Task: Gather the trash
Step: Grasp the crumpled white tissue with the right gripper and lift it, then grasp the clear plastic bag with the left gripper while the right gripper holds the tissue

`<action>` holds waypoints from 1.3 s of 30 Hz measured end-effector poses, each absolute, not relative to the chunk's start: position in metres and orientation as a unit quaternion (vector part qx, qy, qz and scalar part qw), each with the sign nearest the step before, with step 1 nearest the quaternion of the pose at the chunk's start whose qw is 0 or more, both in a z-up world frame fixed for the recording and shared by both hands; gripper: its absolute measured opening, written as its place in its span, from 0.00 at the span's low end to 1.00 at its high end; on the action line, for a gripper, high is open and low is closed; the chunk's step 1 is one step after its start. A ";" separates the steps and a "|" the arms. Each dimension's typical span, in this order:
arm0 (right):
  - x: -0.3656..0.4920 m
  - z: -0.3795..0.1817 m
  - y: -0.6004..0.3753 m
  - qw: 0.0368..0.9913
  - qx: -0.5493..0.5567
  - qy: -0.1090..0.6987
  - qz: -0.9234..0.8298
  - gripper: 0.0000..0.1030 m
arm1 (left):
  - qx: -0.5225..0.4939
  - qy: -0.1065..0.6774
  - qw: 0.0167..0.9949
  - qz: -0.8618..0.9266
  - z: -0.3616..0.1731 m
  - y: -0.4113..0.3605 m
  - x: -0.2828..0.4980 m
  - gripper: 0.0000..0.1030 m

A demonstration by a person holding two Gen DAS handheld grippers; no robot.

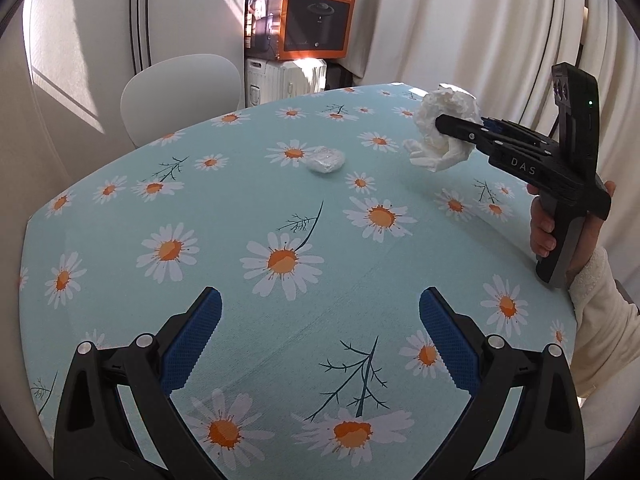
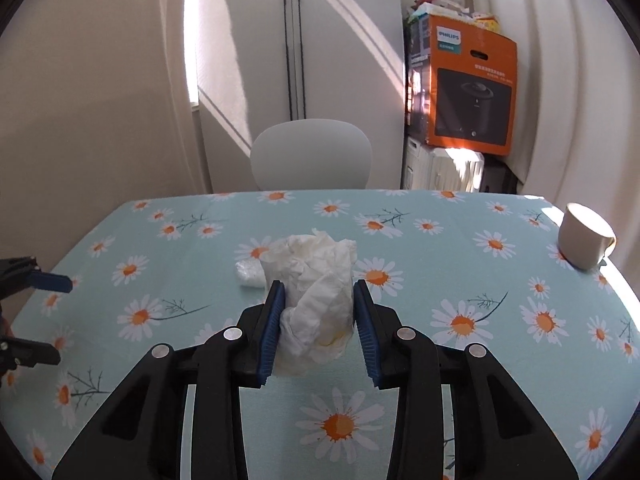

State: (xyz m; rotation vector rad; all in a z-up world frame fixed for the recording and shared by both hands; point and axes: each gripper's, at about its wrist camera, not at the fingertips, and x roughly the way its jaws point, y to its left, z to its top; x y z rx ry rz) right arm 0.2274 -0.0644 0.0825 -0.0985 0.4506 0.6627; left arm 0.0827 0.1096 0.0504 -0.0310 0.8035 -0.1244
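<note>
- Right gripper (image 2: 319, 322): jaws clamped on a crumpled white tissue (image 2: 316, 292); the blue pads press its two sides. In the left wrist view the same gripper (image 1: 448, 126) holds the tissue (image 1: 444, 128) clear above the table, with loose folds hanging below the jaws.
- A hand (image 1: 560, 228) in a cream sleeve (image 1: 600, 320) grips the right gripper's handle at the table's right edge.
- Left gripper (image 1: 320, 344): jaws wide apart, nothing between them, over bare tablecloth (image 1: 224, 208). From the right wrist view its fingers (image 2: 48, 280) show at the left edge, spread.
- Second piece of trash: a small clear plastic wad (image 1: 326, 160) lying on the cloth, mid-table, apart from both grippers. From the right wrist view it (image 2: 250, 274) sits just behind and left of the tissue, partly hidden by it.
- Cup (image 2: 584, 240) stands at the far right corner of the table, well apart from the trash.
- White chair (image 2: 312, 156) behind the far edge.
- Orange box (image 2: 472, 96) stacked on a white case (image 2: 440, 172) in the corner by the curtain (image 1: 460, 20).
- Nothing lies between the left gripper and the wad.
</note>
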 end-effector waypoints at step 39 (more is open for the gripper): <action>0.200 0.122 -0.109 0.942 0.023 0.091 0.321 0.34 | -0.031 0.420 0.905 -0.056 0.027 0.067 0.251 0.35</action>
